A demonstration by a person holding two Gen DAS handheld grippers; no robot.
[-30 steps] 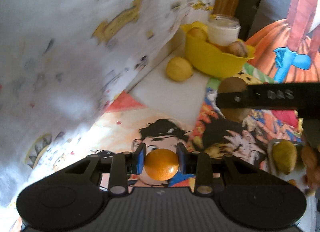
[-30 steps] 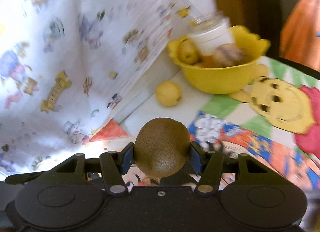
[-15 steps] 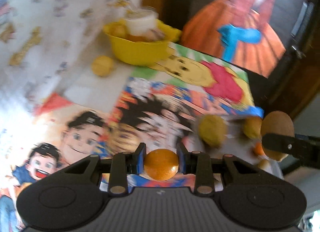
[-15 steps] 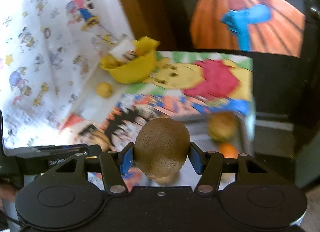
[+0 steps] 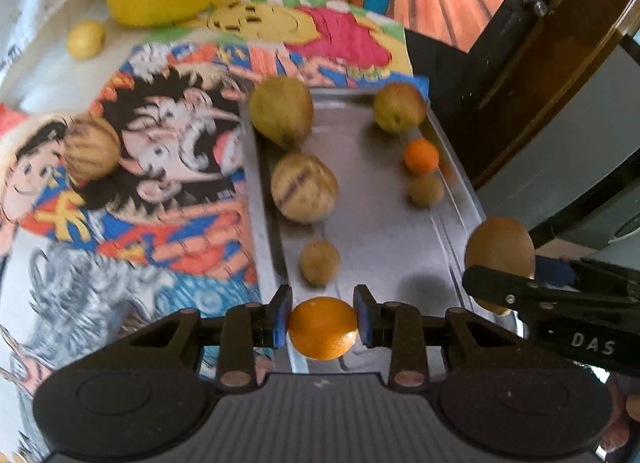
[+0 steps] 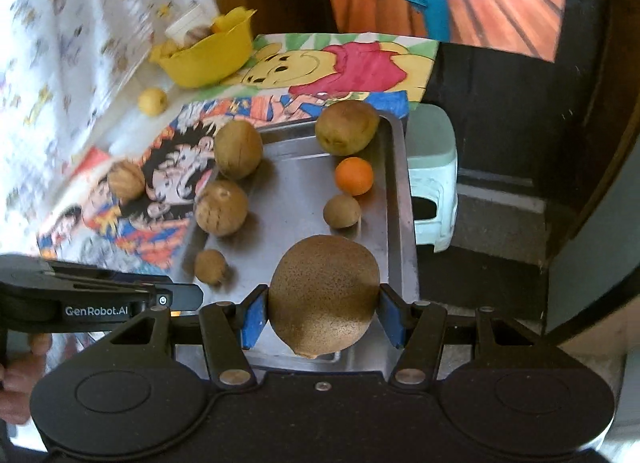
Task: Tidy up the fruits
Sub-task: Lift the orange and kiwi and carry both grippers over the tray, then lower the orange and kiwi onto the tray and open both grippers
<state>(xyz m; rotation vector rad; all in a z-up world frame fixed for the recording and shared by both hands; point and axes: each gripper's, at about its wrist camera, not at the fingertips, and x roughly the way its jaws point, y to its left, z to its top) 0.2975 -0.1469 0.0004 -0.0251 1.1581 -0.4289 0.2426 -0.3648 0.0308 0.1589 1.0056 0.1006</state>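
Half a second ago both views were swinging across the cartoon-printed cloth, with the metal tray (image 6: 394, 199) off toward the far right; now both cameras look down on it, so each fruit has been brought to a drop-off position. The left hand-held gripper (image 5: 323, 321) is closed on a small orange (image 5: 322, 328), its blue pads pressed to either side, hanging over the tray's near end. The right hand-held gripper (image 6: 320, 317) is spread wide around a large brown kiwi (image 6: 324, 299), pinched firmly, also over the near end but toward the right rim. Six fruits already lie on the tray, among them a striped pale fruit (image 5: 303, 187) near the left rim and a smaller orange one (image 6: 354, 176) near the right rim. One round brown fruit (image 6: 126, 180) sits on the cloth off the tray, and a yellow one (image 6: 152, 101) lies on the worktop beside the yellow bowl (image 6: 208, 57) at the back. My judgement is that the sorting is well along, with release the likely next step and the stray fruits left to gather. Legible writing: "GenRobot.AI" on the left tool's side in the right view, and "DAS" on the right tool in the left view.
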